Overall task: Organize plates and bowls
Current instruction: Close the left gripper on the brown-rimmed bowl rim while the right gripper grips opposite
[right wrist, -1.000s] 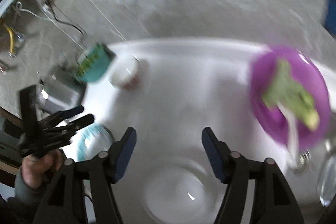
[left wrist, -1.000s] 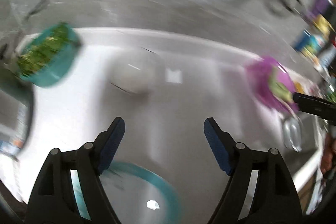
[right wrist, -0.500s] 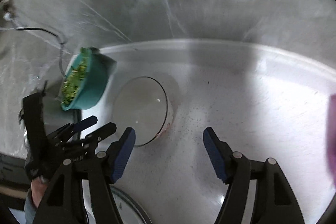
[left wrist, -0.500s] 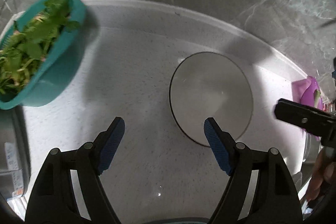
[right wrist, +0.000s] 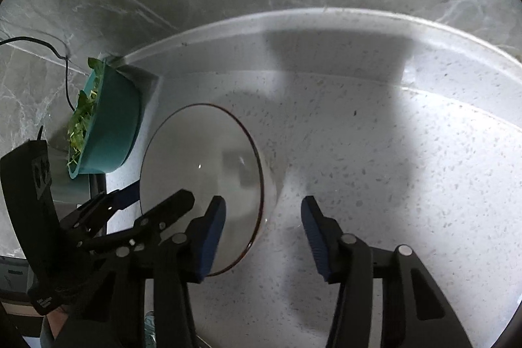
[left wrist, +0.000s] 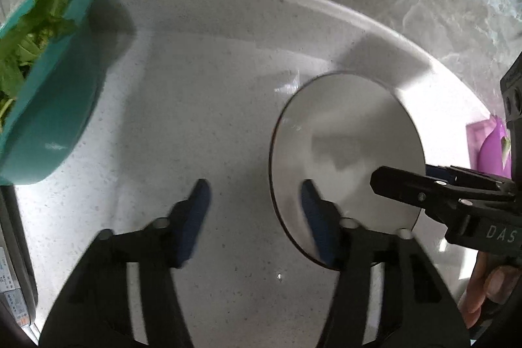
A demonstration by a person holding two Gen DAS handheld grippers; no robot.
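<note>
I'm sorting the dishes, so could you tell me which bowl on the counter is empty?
The white bowl with the dark rim, between the two grippers, is empty. The teal bowl at the counter's far left corner holds leafy greens.

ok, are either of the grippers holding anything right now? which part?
Nothing gripped yet. Both grippers straddle opposite rims of the white bowl: left gripper, right gripper, jaws closing, pads not yet pressing on the rim.

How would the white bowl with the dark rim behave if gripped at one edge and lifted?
The bowl looks glazed and rigid, so probably stiff but slippery between pads. Its thin rim and glossy body suggest it is breakable. Held at one edge only, it would likely tilt downward.
</note>
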